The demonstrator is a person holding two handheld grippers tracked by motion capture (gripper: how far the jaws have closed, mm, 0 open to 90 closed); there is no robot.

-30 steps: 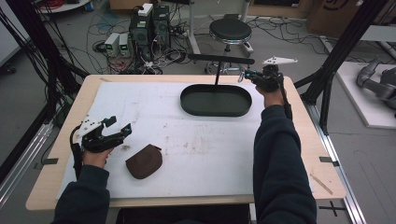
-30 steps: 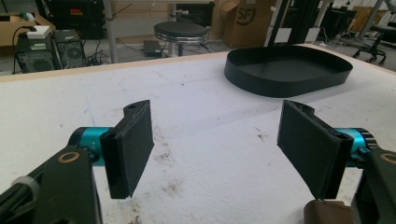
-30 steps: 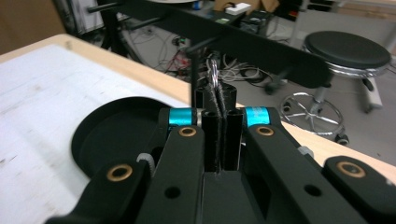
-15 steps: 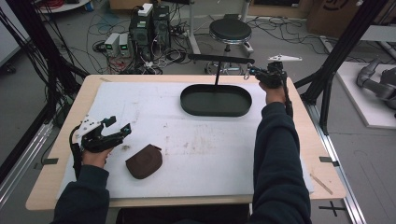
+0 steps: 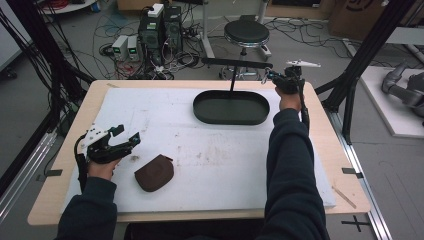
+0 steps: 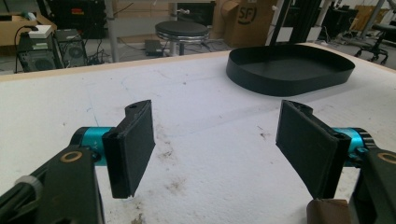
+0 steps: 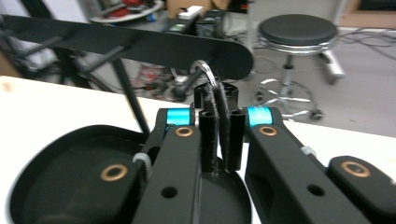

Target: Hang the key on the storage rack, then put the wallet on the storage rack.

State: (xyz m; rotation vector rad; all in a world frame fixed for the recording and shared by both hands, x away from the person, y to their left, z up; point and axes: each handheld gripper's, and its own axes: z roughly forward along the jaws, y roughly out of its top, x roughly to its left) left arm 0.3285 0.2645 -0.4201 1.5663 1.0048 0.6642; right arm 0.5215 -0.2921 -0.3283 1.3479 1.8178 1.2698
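Right gripper (image 5: 272,76), held up at the far right edge of the table (image 5: 60,165), jaws clenched on a thin metal ring (image 7: 206,70) – seen clearly in the right gripper view, ring sticking up from between the pads and sitting against the rounded end of a black flat bar (image 7: 140,44). That bar runs left from the gripper, w/ a thin post (image 5: 232,80) going down into the black oval tray (image 5: 231,119). Tray sits on the white mat (image 5: 210,165), far side, just left of the right hand (image 5: 287,97). Can't tell if the ring hangs on the bar or is only held by the jaws. Left gripper (image 5: 127,137) near the front left of the mat, released, jaws wide apart & nothing between them; left gripper view shows bare stained mat in the gap, tray well beyond. Brown pouch (image 5: 155,172) lies flat on the mat just right of the left gripper, near but not touching as far as the high view shows; a brown corner of it shows beside the right-side jaw in the left gripper view. Behind the table: round black stool (image 5: 246,34), computer boxes (image 5: 160,27), cables on the floor.
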